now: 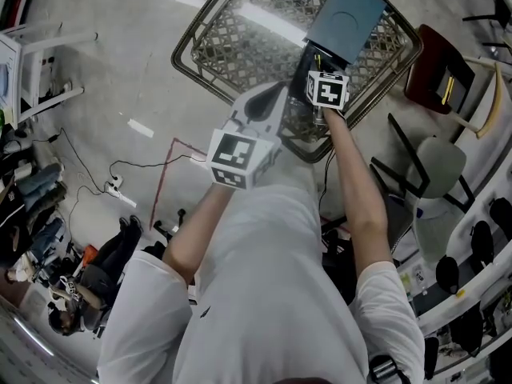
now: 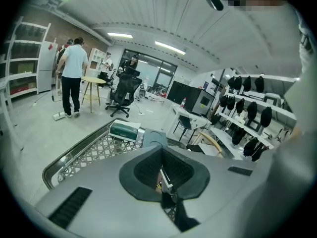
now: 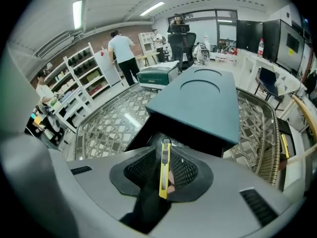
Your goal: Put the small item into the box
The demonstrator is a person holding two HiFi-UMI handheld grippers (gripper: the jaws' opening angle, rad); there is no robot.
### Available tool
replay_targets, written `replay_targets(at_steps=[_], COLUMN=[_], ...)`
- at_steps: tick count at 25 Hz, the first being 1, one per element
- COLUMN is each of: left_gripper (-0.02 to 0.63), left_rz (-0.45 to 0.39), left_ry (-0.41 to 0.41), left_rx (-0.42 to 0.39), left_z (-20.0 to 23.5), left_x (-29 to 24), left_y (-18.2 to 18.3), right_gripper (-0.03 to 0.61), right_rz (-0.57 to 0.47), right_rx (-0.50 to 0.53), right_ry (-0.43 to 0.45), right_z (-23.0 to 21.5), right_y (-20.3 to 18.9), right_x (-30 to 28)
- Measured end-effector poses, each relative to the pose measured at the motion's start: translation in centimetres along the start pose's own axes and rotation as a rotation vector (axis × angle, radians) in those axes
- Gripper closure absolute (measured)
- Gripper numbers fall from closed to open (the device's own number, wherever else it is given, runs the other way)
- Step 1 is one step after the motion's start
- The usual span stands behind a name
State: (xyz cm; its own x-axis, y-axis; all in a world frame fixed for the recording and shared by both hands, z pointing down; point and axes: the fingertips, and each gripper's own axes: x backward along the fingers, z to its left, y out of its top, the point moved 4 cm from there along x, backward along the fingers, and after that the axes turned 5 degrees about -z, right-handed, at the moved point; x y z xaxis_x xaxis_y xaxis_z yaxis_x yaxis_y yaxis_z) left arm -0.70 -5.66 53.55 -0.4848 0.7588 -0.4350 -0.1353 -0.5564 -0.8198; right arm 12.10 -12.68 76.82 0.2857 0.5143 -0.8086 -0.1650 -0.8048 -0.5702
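A yellow utility knife (image 3: 164, 175) stands upright between the jaws of my right gripper (image 3: 165, 168), which is shut on it. Just beyond its tip is the dark inside (image 3: 166, 137) of a teal box, under the raised lid (image 3: 208, 100). In the head view the box (image 1: 346, 14) lies in a wire shopping cart (image 1: 216, 46), with the right gripper (image 1: 316, 70) at its near edge. My left gripper (image 1: 264, 106) hovers beside it over the cart; its jaws (image 2: 165, 180) are closed on a thin white item (image 2: 167, 181).
A green and white carton (image 3: 157, 75) rests at the cart's far end. A red chair (image 1: 436, 78) and a grey chair (image 1: 436, 166) stand to the right. A person (image 2: 73, 76) stands by the shelves (image 3: 86, 71). Cables (image 1: 120, 184) trail on the floor.
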Motion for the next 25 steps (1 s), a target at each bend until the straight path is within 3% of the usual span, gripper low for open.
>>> replay_targets(at_steps=[11,13,25], left_gripper=[0.612,0.612,0.612], left_rz=[-0.007,-0.01,-0.024], left_ry=[-0.02,-0.026,-0.075], left_rx=[-0.008,-0.016,-0.056], left_z=[0.0,-0.1,-1.0], left_x=[0.5,0.7,3.3], left_y=[0.7,0.9,2.4], right_gripper=[0.515,0.545,0.545], right_rz=[-0.014,-0.031,-0.177], right_rx=[-0.047,-0.058,-0.035], right_ry=[-0.009,-0.018,-0.021], right_z=[0.1,0.1,1.5], right_y=[0.1,0.2,3.3], right_x=[1.1,1.7,8.8])
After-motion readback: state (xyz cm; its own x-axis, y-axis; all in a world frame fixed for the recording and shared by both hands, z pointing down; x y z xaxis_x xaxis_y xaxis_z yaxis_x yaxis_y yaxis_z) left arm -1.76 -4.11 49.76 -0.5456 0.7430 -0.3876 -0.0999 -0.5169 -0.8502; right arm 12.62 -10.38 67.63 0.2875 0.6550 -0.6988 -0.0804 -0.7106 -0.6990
